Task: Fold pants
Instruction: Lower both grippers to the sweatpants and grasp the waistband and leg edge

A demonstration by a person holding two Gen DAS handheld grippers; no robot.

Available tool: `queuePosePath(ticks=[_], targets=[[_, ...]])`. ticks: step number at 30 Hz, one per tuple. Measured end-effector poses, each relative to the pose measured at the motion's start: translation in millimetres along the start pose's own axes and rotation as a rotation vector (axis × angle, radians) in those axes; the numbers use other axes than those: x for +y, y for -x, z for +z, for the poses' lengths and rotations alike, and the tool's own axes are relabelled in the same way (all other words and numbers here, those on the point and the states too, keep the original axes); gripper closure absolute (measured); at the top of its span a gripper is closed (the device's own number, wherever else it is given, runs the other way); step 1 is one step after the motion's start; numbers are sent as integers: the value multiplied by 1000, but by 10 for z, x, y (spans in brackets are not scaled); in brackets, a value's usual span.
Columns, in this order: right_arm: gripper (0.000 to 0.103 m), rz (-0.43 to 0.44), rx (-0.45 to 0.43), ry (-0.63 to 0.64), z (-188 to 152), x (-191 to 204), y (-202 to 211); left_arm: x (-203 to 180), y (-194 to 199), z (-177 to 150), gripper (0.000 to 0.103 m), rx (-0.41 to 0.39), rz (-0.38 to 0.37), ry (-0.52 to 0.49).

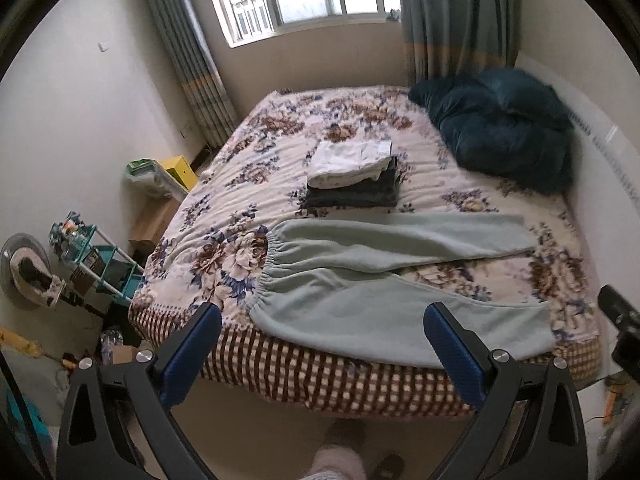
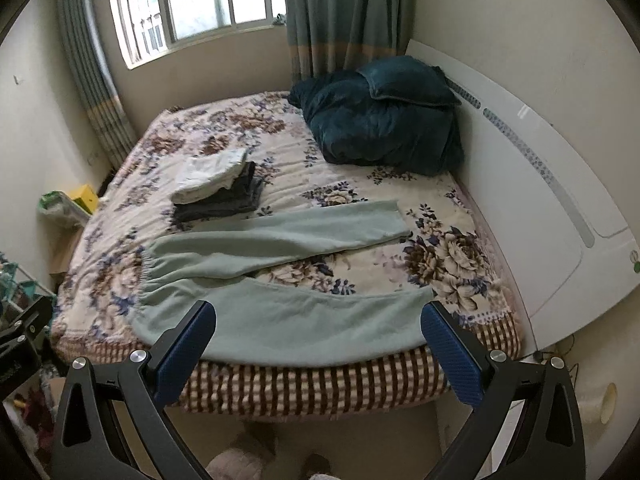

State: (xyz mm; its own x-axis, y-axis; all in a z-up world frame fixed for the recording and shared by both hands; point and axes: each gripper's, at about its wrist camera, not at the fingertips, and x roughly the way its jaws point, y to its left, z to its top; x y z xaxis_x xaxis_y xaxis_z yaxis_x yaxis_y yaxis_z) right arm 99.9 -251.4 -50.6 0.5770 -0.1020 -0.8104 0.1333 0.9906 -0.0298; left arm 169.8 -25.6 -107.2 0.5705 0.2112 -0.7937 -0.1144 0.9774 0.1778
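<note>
The left gripper hung above the floor at the bed's foot, its blue-padded fingers spread wide with nothing between them. The right gripper was likewise fully spread and empty, off the bed's edge. Toward 12 o'clock from both, the pale green pants lay flat on the floral bedspread, elastic waistband at 9 o'clock, legs running to 3 o'clock in a narrow V, the near leg overhanging the edge. Just beyond them sat a stack of folded clothes. A dark teal quilt was bunched at 1 o'clock by the headboard.
</note>
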Motion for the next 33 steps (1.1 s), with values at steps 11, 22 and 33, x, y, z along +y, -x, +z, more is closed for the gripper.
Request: queuePosePath(ticks=[11,22,33], targets=[[0,-60,196,56,1089,633,-2663,-198,-2547,982,0,226,-70,-90],[0,-71,430,290,1808,1453,-5902,-732,-5106,1421,0,394,-11,-263],[0,-7,704,698,1374,1921,-7941,-1460,-6683,1268,16,585,-202,-580]])
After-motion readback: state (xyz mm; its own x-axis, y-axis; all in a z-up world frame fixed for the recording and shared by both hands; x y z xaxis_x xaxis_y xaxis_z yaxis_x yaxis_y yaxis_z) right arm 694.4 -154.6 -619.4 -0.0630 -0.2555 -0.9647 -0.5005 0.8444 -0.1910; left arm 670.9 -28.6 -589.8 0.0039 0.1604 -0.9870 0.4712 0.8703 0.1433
